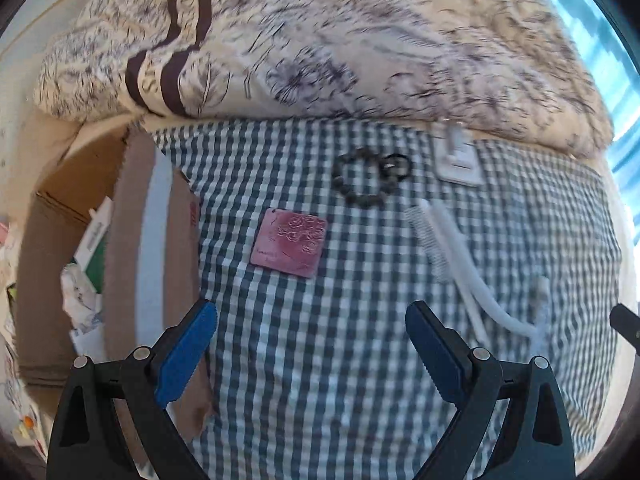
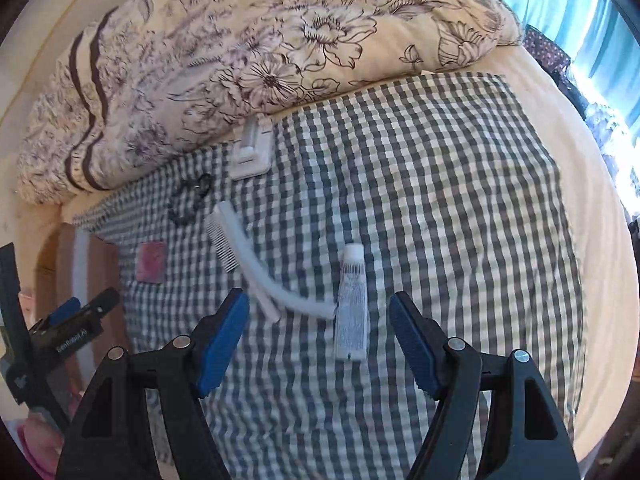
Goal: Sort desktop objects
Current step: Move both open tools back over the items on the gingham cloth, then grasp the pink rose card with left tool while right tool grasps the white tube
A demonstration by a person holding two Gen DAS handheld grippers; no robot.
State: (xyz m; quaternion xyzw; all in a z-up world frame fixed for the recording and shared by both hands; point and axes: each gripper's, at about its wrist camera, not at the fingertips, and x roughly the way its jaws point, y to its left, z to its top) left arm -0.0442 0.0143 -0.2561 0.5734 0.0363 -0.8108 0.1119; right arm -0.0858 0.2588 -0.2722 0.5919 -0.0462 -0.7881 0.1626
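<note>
Small items lie on a green-and-white checked cloth (image 1: 320, 340). A pink embossed square card (image 1: 289, 245) rests ahead of my left gripper (image 1: 311, 346), which hovers open and empty. Farther off lie a dark bead bracelet (image 1: 360, 180) with a black hair tie (image 1: 398, 166), a white plastic clip (image 1: 458, 156) and a white comb (image 1: 444, 236). In the right wrist view my right gripper (image 2: 320, 340) is open and empty, just short of a white tube (image 2: 352, 304). The comb (image 2: 248, 256), clip (image 2: 252, 152), bracelet (image 2: 188, 204) and card (image 2: 152, 261) lie beyond to its left.
An open cardboard box (image 1: 132, 240) holding papers and packets stands at the cloth's left edge. A floral quilt (image 1: 320, 40) is piled along the far side. The left gripper's body (image 2: 72, 332) shows at the right wrist view's left edge. Bare checked cloth (image 2: 440, 200) stretches to the right.
</note>
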